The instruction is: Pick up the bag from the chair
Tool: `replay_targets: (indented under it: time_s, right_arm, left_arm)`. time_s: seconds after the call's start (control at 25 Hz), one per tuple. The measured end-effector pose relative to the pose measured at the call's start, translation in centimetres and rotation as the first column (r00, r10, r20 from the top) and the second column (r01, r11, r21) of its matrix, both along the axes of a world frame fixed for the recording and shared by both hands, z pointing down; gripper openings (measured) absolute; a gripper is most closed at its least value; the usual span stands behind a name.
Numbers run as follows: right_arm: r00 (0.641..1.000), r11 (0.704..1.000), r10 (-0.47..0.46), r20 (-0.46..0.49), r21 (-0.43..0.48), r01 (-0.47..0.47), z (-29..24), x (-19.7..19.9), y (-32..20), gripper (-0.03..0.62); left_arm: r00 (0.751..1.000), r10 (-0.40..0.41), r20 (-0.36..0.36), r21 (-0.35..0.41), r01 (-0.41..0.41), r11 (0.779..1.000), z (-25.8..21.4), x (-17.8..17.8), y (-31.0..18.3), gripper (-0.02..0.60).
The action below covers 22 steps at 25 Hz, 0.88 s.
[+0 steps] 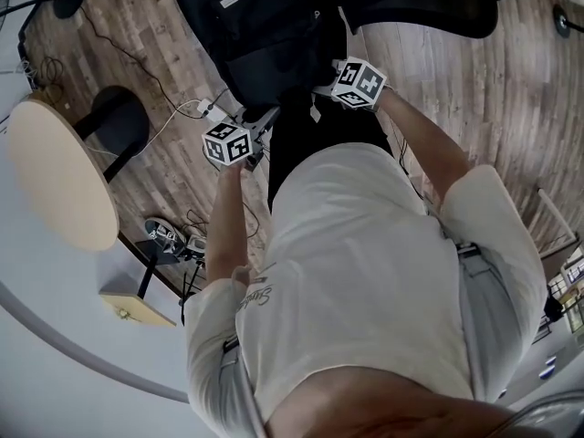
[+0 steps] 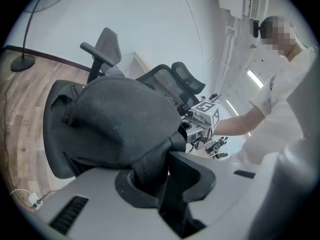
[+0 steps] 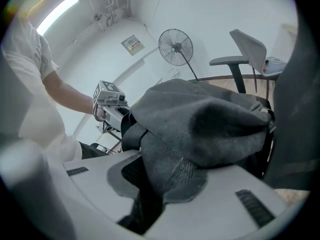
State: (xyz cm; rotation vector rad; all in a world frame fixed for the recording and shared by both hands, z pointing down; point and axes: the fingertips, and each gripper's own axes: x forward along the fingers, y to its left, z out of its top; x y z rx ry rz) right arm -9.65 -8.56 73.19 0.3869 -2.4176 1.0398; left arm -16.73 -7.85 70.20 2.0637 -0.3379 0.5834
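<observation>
Black bag [image 1: 260, 35] | left gripper [image 2: 162, 184] jaws clamped on its strap [image 2: 145, 166] | right gripper [image 3: 150, 184] jaws clamped on its fabric

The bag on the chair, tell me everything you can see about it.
The bag is a soft, dark grey fabric pack, slumped and rounded, with webbing straps. The left gripper pinches a strap; the right gripper pinches a padded fabric flap. It sits against a black mesh chair; whether it rests on the seat is unclear.

White short-sleeved shirt [image 1: 365, 272]; grey hand-held grippers [image 2: 160, 176] [image 3: 150, 184] with black-and-white marker cubes [image 1: 228, 142] [image 1: 359, 82]
</observation>
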Motion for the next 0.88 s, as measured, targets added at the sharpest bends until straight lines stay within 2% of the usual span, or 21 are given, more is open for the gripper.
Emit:
replay_targets:
  time_s: [0.16,0.32,0.44,0.6,0.88]
  right_arm:
    - [0.999,0.999,0.052,-0.014,-0.004,-0.052,-0.9,-0.4,-1.5,0.060]
    - [0.991,0.991,0.128,-0.044,-0.032,-0.129,-2.7,-0.4,-3.3,0.047]
    - [0.987,0.989,0.143,-0.069,-0.019,-0.144,-4.2,0.0,-5.0,0.043]
    - [0.983,0.986,0.166,-0.074,0.030,-0.164,-6.6,-0.1,-7.9,0.037]
    - [0.984,0.977,0.179,-0.010,0.118,-0.177,-11.5,0.3,-12.5,0.028]
  left_arm:
    - [0.998,0.018,-0.053,0.043,-0.015,0.999,-0.9,-0.3,-1.2,0.054]
    - [0.993,0.069,-0.100,0.064,-0.063,0.996,-2.9,-0.3,-2.9,0.050]
    - [0.986,0.090,-0.139,0.109,-0.075,0.991,-4.5,0.1,-4.9,0.049]
    - [0.979,0.123,-0.166,0.201,-0.089,0.976,-6.9,-0.3,-8.0,0.049]
    - [0.970,0.166,-0.175,0.321,-0.104,0.942,-11.3,0.1,-14.3,0.049]
